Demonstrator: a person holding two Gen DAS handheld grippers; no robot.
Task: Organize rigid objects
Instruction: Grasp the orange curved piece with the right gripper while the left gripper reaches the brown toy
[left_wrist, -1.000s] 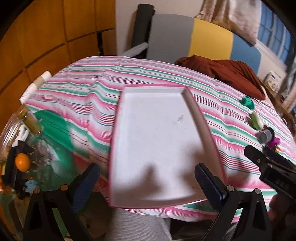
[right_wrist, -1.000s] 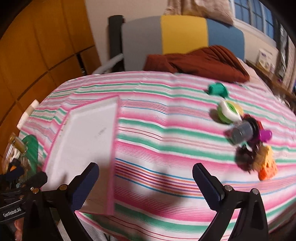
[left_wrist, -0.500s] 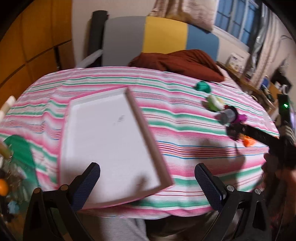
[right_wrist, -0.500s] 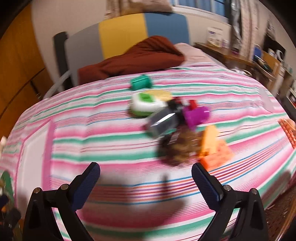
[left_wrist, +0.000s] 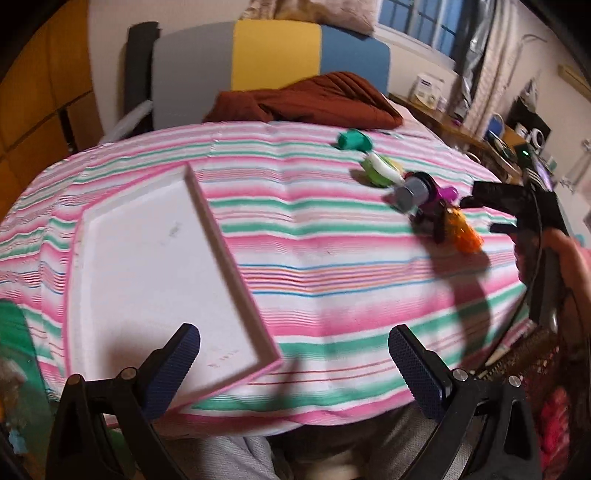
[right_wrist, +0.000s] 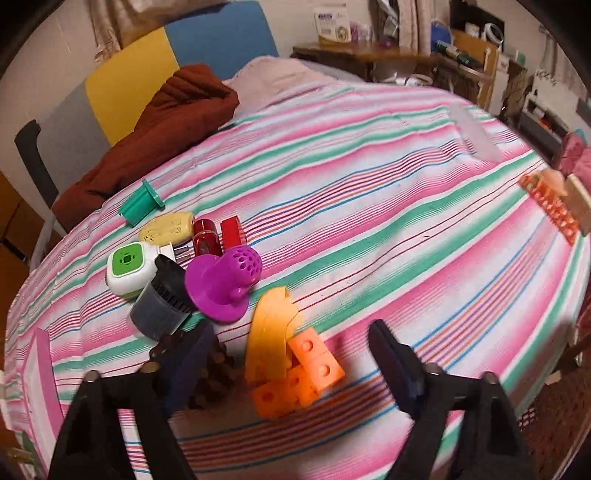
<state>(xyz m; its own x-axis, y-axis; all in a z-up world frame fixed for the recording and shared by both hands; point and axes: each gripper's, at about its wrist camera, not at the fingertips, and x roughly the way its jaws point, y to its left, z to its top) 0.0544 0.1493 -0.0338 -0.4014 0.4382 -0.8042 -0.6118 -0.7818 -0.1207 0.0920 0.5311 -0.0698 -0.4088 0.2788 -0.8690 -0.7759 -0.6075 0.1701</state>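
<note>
Scattered rigid toys lie in a clump on the pink-and-green striped bedcover (right_wrist: 369, 177), and my right gripper (right_wrist: 291, 350) has swung from above the tray over to them. Its jaws have just been closing in: they now straddle the orange plastic building blocks (right_wrist: 306, 376) and the curved orange plastic piece (right_wrist: 269, 332), but the pads are not pressing on anything, so nothing is grasped.

Just beyond sit the purple perforated plastic cap (right_wrist: 225, 284), the dark grey cylindrical canister (right_wrist: 159, 306), the white-and-green square plug-in device (right_wrist: 127, 269), a yellow oval piece (right_wrist: 166, 229), two red blocks (right_wrist: 218, 236) and a green plastic spool (right_wrist: 142, 203).

The white rectangular tray with a pink rim (left_wrist: 147, 258) lies on the near left of the bed with nothing in it; the clump is well apart from it, to the right. I judge the sorting has barely begun and the orange pieces are the first pick.

My left gripper (left_wrist: 291, 365) hangs released over the tray's near corner, holding nothing.

A second ago the right wrist view had the tray at its left and the toys small at the far right; now the toys fill the foreground. The left view has likewise slid rightwards, so the tray sits further left in it.
</note>
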